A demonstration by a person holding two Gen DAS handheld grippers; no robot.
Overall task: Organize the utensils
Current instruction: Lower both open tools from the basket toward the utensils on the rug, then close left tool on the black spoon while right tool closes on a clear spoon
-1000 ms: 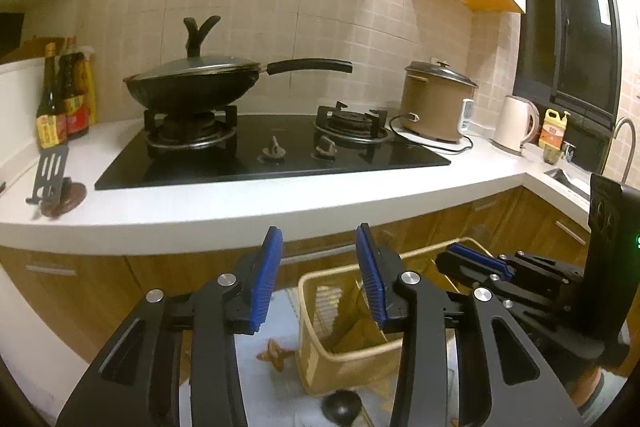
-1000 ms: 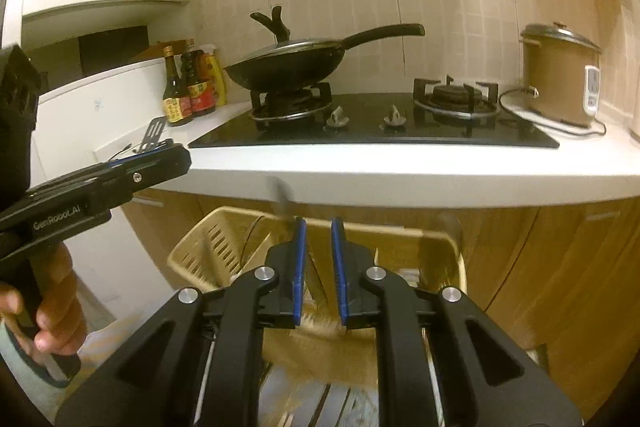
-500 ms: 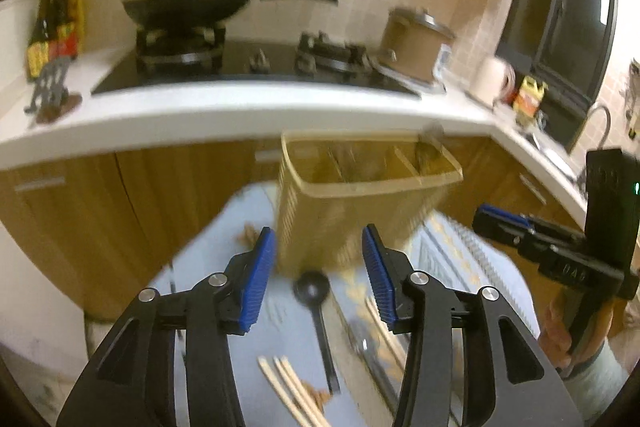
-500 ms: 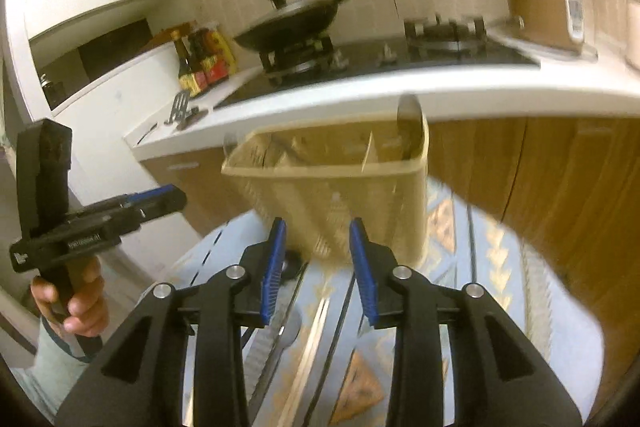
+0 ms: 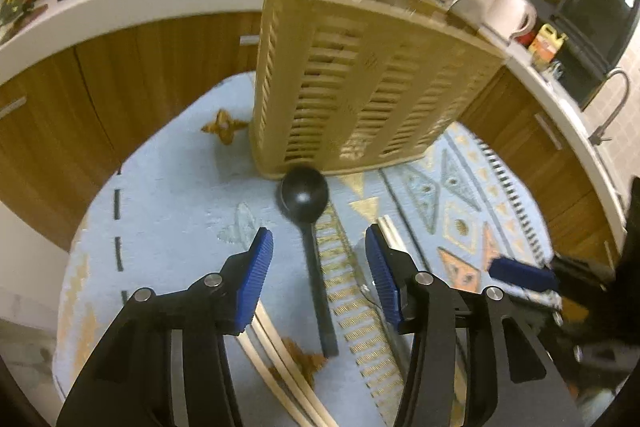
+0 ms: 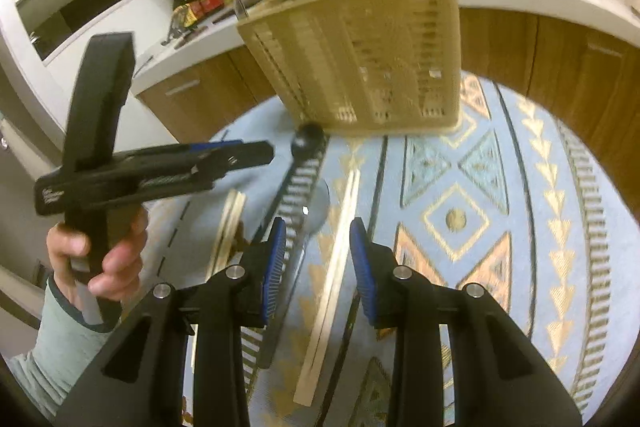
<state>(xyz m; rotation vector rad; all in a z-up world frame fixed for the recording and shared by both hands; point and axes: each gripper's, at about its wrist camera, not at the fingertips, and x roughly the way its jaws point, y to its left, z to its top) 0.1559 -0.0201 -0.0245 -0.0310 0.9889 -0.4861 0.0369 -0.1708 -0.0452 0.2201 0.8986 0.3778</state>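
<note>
On the far left, 3 or 4 pale wooden chopsticks (image 5: pixel 276 359) lie bundled on the light-blue patterned cloth (image 5: pixel 168 211), partly under the left gripper (image 5: pixel 316 267). That gripper tips down toward the cloth with its blue pads apart and nothing between them; its jaws have just been opening, and they frame the handle of the black plastic ladle (image 5: pixel 310 227) from above without touching it. I judge the ladle is the left hand's target, since the handle runs straight down the middle of the gap.

The ladle's round bowl rests right against the foot of the tall beige slatted plastic utensil basket (image 5: pixel 360 79), which stands upright at the far edge of the cloth with a couple of utensils already poking above its rim. It sits within easy reach of both hands, probably as the place where everything ends up.

Further right, a metal spoon (image 6: pixel 316 211) lies beside the ladle, then 1 separate pale wooden chopstick (image 6: pixel 332 287). The right gripper (image 6: pixel 318 267) hangs over that stick, fingers apart and empty, its jaws having just widened, likely lining up to pinch it.
</note>
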